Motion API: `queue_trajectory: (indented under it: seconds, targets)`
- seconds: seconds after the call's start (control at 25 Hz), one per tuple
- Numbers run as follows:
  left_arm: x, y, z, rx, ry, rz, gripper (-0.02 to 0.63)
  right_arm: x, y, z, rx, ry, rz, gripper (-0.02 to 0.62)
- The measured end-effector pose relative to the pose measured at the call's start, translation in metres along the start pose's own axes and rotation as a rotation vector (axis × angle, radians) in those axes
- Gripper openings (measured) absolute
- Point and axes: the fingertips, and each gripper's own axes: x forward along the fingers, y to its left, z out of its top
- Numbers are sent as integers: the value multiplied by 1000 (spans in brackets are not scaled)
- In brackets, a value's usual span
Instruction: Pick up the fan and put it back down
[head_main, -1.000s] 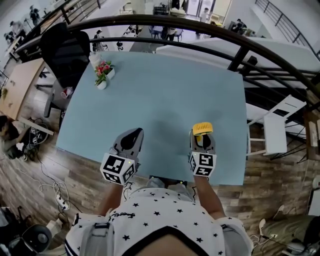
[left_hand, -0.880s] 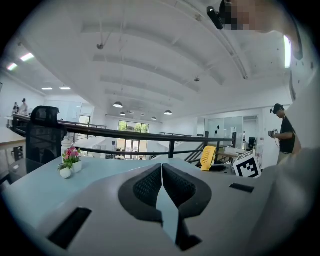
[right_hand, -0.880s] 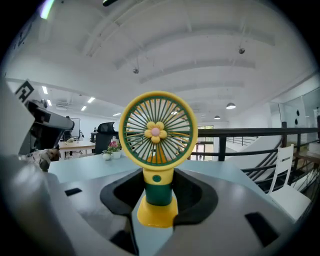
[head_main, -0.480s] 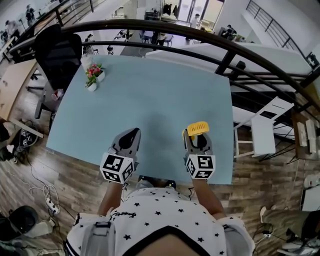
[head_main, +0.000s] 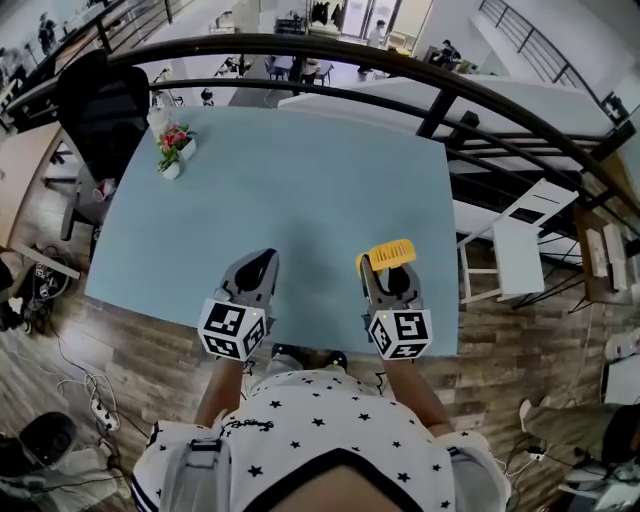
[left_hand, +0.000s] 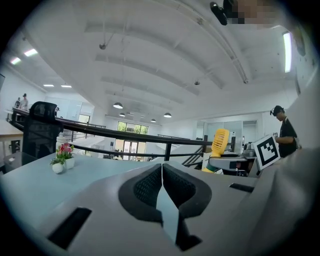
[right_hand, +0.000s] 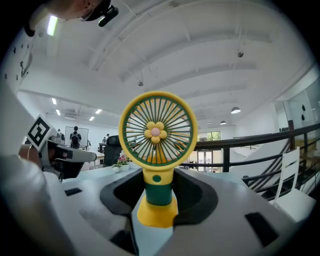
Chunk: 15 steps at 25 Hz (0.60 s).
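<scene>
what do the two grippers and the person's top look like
Both the left gripper and right gripper are light grey plastic with dark, textured insides, each carrying a white cube printed with black square markers. The person wears a white short-sleeved shirt dotted with small black stars.

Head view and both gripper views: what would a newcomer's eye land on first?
The yellow-and-green fan, upright and clamped by its stem in the right gripper, over the near edge of the light blue table. Next, the left gripper, shut and empty beside it, and the pot of pink flowers at the table's far left corner.
</scene>
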Motion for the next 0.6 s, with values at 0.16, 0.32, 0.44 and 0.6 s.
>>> queue_trajectory:
  seconds: [0.16, 0.32, 0.44, 0.6]
  targets:
    - [3, -5, 2, 6, 2, -9, 31, -4, -3, -1, 2, 0, -6, 172]
    - [5, -7, 0, 12, 8, -13, 31, -4, -6, -2, 6, -4, -10, 172]
    - [6, -6, 2, 15, 6, -15, 31, -3, -6, -2, 7, -4, -9, 172]
    - [5, -6, 2, 15, 9, -12, 31, -1, -6, -3, 11, -5, -6, 172]
